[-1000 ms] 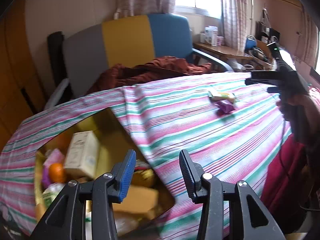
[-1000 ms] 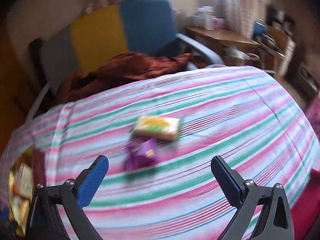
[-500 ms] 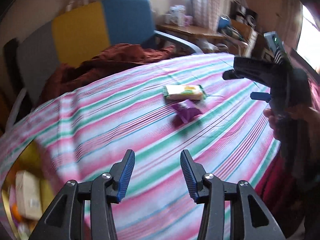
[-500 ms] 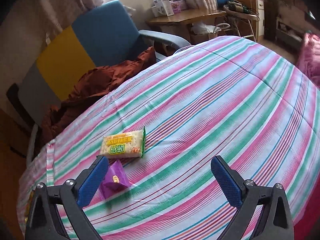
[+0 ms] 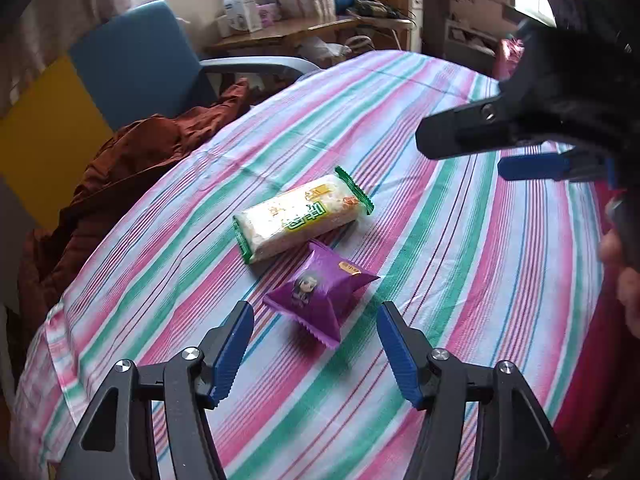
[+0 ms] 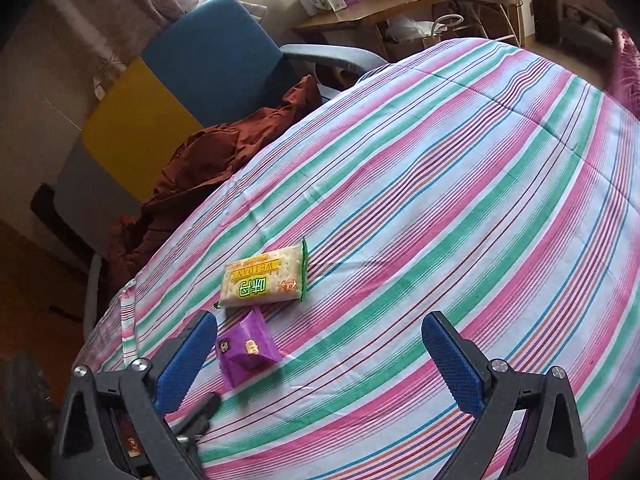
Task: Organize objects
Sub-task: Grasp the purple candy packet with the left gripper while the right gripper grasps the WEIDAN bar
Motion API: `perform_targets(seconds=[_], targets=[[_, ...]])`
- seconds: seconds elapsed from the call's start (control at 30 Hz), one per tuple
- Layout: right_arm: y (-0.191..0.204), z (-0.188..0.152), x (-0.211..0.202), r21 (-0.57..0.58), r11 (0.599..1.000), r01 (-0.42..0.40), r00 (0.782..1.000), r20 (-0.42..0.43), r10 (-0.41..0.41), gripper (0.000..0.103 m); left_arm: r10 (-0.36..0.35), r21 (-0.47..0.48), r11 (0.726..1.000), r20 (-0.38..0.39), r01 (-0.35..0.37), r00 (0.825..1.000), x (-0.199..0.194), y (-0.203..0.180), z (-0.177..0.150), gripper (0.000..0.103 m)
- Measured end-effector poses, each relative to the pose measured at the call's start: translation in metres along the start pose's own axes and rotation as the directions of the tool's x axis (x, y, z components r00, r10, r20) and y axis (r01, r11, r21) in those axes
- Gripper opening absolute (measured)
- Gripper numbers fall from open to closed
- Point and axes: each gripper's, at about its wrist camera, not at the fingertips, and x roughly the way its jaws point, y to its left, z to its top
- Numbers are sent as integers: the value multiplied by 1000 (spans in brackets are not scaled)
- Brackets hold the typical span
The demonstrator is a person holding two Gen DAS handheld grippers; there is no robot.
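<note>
A purple snack packet (image 5: 320, 293) (image 6: 246, 352) lies on the striped cloth (image 5: 440, 240), touching a cracker pack with green ends (image 5: 302, 216) (image 6: 264, 278) just behind it. My left gripper (image 5: 314, 344) hovers right in front of the purple packet; its jaws are opening and nothing sits between the pads. My right gripper (image 6: 320, 354) stands wide open above the cloth, the purple packet near its left finger (image 6: 184, 360), untouched. In the left wrist view the right gripper (image 5: 520, 148) shows at upper right, held by a hand (image 5: 624, 272).
A rust-brown garment (image 5: 132, 160) (image 6: 208, 160) lies draped on a blue, yellow and grey chair (image 6: 192, 80) behind the cloth's far edge. A wooden desk (image 6: 372, 12) with boxes stands further back. The cloth (image 6: 440, 200) drops away at left and right.
My left gripper swung right from the box of goods to the two packets and its jaws widened. The right gripper shifted, so the packets now lie at its left; its jaws stayed wide.
</note>
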Motion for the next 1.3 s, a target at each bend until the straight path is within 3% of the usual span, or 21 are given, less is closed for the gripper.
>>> perform_targets(seconds=[0.23,0.3,0.33,0.37,0.5,0.6,0.73,0.9,0.97,1.17,1.23,1.3], targets=[[-2,0,-1,15,1000,-22,1000,-10,22,103,-22,67,997,-34,24,999,28,1,11,64],[-3,0,-1,20,999,-26,1000,-12,26,103,-36,58,998,-40,38,999,35,1,13,58],[-3,0,-1,21,999,-26,1000,-13,26,103,-54,38,998,-56,57,997,41,2,14,42],[-3,1,0,22,999,-25,1000,-15,25,103,-61,21,998,-66,63,996,43,3,12,36],[-4,1,1,21,1000,-15,1000,-18,15,103,-70,-101,993,-37,66,997,37,8,0,34],[-4,1,2,17,1000,-16,1000,-19,16,103,-72,-230,971,-27,64,997,24,12,-22,33],[-1,0,3,0,1000,-16,1000,-26,16,103,-1,-354,935,-41,-14,999,-5,7,-61,33],[8,-4,8,-48,999,-20,999,-51,18,103,45,-426,903,-26,-52,999,-33,3,-103,33],[16,-8,13,-92,996,-10,997,-73,3,103,36,-452,891,-17,-40,999,-39,4,-114,33],[50,-21,28,-274,961,17,987,-147,-59,103,21,-460,888,6,-16,1000,-45,7,-124,33],[68,-24,34,-382,923,42,982,-155,-109,103,18,-458,889,13,-9,1000,-45,7,-124,33],[87,-22,43,-515,854,70,977,-136,-162,103,14,-463,887,22,-3,1000,-45,7,-125,33]])
